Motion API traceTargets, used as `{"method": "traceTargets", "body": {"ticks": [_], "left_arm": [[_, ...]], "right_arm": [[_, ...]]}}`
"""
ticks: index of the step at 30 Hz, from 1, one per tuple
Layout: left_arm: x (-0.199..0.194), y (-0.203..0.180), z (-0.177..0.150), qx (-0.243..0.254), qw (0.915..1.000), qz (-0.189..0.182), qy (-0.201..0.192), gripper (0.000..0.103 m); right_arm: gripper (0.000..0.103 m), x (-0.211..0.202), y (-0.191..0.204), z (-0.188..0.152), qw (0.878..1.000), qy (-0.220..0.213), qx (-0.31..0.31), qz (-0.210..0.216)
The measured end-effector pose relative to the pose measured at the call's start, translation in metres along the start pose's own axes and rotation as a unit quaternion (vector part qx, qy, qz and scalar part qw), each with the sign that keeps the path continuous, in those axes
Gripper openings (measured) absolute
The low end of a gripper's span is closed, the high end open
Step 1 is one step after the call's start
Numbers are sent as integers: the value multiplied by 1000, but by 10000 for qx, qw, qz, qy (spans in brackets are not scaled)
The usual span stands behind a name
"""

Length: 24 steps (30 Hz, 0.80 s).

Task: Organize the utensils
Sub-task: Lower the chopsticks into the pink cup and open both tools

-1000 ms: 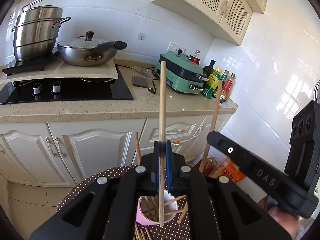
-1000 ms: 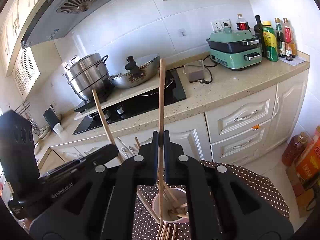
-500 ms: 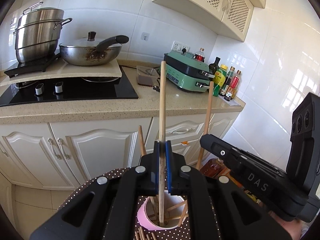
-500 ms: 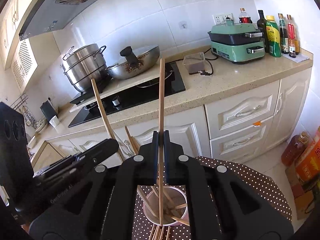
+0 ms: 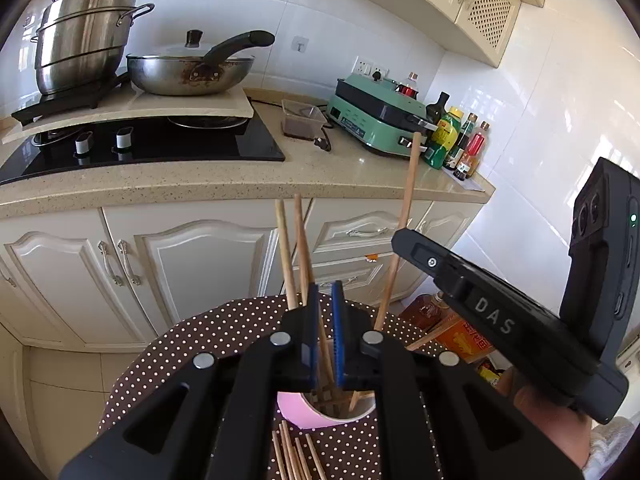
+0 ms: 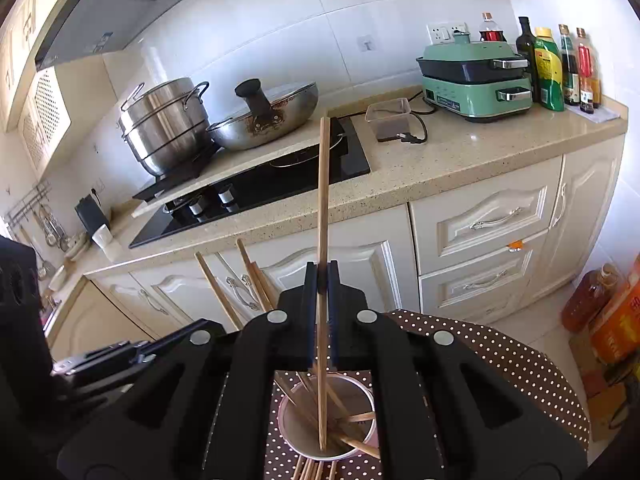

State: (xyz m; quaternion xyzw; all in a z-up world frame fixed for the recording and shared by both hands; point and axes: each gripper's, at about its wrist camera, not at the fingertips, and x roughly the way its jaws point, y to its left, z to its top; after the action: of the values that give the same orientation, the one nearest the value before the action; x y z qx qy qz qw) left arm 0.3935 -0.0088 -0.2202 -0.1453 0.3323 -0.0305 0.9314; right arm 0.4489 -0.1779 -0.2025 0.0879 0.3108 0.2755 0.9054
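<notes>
- The table (image 6: 520,364), under a brown dotted cloth, is carrying the pink cup (image 5: 296,412), which is sitting straight below both grippers and already bristling with chopsticks.
- The right gripper (image 6: 321,280) is pinching one chopstick (image 6: 323,200) between closed pads. The stick's long axis is running near upright, and its lower tip is reaching inside the cup's mouth, so by my reading the next move turns on letting it drop straight down.
- The left gripper (image 5: 323,300) is hanging over the same cup with its blue pads slightly apart and gripping nothing; the sticks between them are standing in the cup.
- More loose chopsticks (image 5: 292,456) are lying flat on the cloth just in front of the cup.
- Writing: "DAS" is showing on the right gripper's body in the left view.
</notes>
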Motion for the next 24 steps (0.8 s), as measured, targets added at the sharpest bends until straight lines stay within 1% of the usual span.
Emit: {"method": "traceTargets", "body": {"ticks": [1, 3, 9, 17, 24], "left_arm": [[-1, 1, 0, -3, 10000, 6, 6, 14], [-5, 2, -2, 2, 10000, 61, -22, 22], [-14, 8, -4, -55, 9998, 166, -10, 23], [-26, 16, -8, -94, 9992, 397, -44, 29], [-36, 17, -15, -55, 9989, 475, 1, 34]], "right_arm": [[5, 1, 1, -2, 10000, 30, -31, 1], [5, 2, 1, -4, 10000, 48, -54, -6], [5, -3, 6, -13, 9999, 124, -107, 26], [5, -18, 12, -33, 9994, 285, -175, -24], [5, -26, 16, -51, 9988, 451, -168, -112]]}}
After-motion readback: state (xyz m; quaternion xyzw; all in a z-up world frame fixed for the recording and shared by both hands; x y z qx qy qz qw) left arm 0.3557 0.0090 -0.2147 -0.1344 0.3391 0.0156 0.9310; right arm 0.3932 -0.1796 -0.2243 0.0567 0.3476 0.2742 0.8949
